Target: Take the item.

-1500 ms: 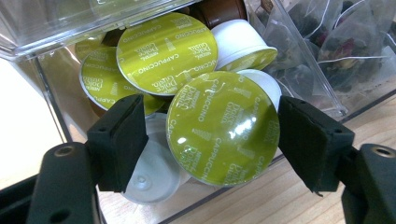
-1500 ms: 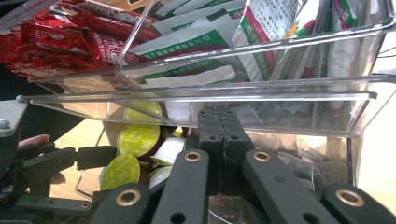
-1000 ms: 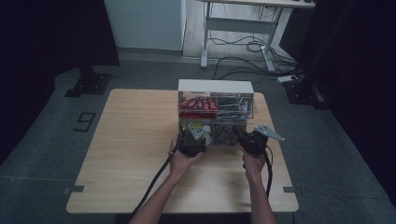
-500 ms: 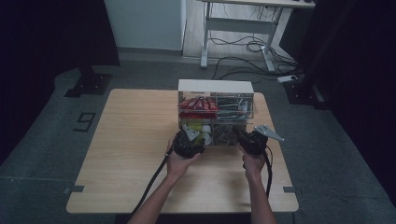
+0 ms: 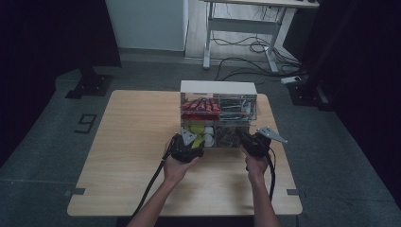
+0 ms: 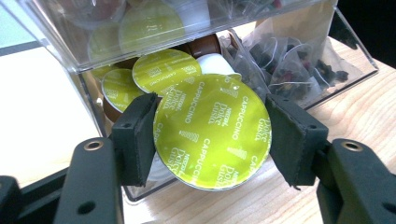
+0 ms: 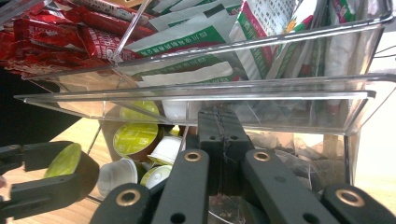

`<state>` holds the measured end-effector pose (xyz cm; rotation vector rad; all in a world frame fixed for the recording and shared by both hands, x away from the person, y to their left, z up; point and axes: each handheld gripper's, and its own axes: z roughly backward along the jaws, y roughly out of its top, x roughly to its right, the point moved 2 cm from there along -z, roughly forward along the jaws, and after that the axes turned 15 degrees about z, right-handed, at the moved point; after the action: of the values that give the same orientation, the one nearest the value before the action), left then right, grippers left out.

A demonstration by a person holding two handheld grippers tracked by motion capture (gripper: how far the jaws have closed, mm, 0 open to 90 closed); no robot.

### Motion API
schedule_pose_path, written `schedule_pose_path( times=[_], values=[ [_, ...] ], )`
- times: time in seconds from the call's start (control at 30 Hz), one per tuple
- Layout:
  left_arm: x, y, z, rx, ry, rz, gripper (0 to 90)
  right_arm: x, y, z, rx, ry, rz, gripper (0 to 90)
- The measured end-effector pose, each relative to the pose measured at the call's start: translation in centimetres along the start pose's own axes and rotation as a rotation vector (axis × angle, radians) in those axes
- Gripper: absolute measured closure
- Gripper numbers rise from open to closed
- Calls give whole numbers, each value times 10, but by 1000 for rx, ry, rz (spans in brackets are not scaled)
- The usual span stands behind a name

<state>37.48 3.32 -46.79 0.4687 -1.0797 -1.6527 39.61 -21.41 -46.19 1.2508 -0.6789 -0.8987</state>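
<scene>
The left tool (image 6: 212, 133) is clamped on a green Dolce Gusto cappuccino capsule (image 6: 212, 128), one pad on each side of its foil lid, right at the open front of the lower left compartment of a clear acrylic organiser (image 5: 218, 116), where more green capsules (image 6: 166, 70) and white ones lie heaped. Beside them, in the lower right compartment, are pyramid tea bags (image 6: 289, 65). The right tool (image 7: 219, 140) has its jaws drawn together with nothing between them, and it sits just under the organiser's front lip in the right gripper view; above it the upper tier holds red sachets (image 7: 56, 37) on one side and green-and-white packets (image 7: 201, 32) on the other. The organiser stands toward the far edge of a pale wooden bench (image 5: 132, 142), both forearms coming in from the near side. Around it is a grey floor, dark curtains to either side, and a white-framed desk (image 5: 246, 28) with loose cables behind. Against the frame of a second ago, the left tool has drawn back slightly from the organiser toward the person, while the right one stays close to its place.
</scene>
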Motion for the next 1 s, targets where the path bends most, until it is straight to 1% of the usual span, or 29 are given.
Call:
schedule_pose_path(
  times=[0.2,0.47,1.0],
  values=[
    [-3,-3,11,14,-6,0,379,0,0,0,-1,0,0,895],
    [-12,-7,23,22,-2,10,379,0,-1,0,-1,-2,0,895],
    [-39,-17,39,20,36,56,379,0,-2,-1,-6,-5,3,895]
  ],
)
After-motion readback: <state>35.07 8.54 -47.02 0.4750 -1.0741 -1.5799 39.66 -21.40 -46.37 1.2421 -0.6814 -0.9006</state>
